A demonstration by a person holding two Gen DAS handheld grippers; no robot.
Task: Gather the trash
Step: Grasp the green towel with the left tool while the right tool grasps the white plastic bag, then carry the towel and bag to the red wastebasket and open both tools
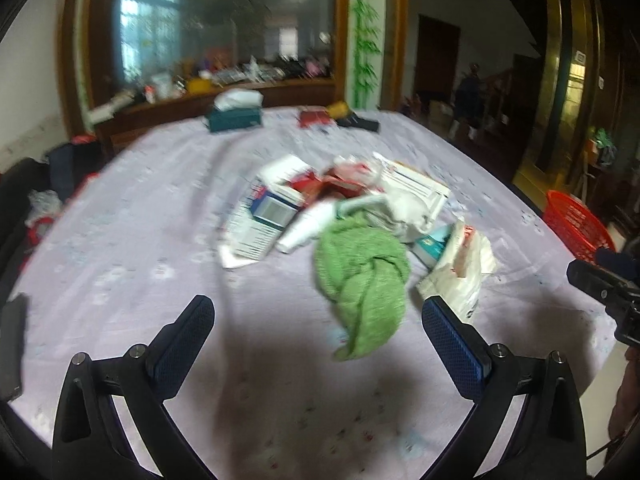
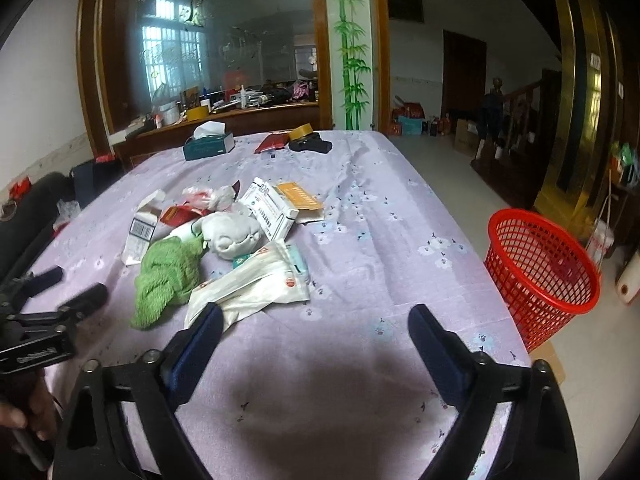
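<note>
On table [image 2: 360,208]: trash pile [image 2: 224,236] untouched, red basket [image 2: 540,264] looks empty, left gripper [image 1: 316,344] and right gripper [image 2: 316,336] both wide open, holding nothing, collection not started.

One red basket [image 2: 540,268], one green cloth [image 2: 168,276]

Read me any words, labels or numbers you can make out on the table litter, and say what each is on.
None can be read.
White medicine box: dark print, too small.
Barcode carton: bars only, digits blurred.
Orange packet: pale lines, illegible.
White plastic bag: red round logo, text unreadable.
Left wrist view: motion-blurred throughout.
</note>
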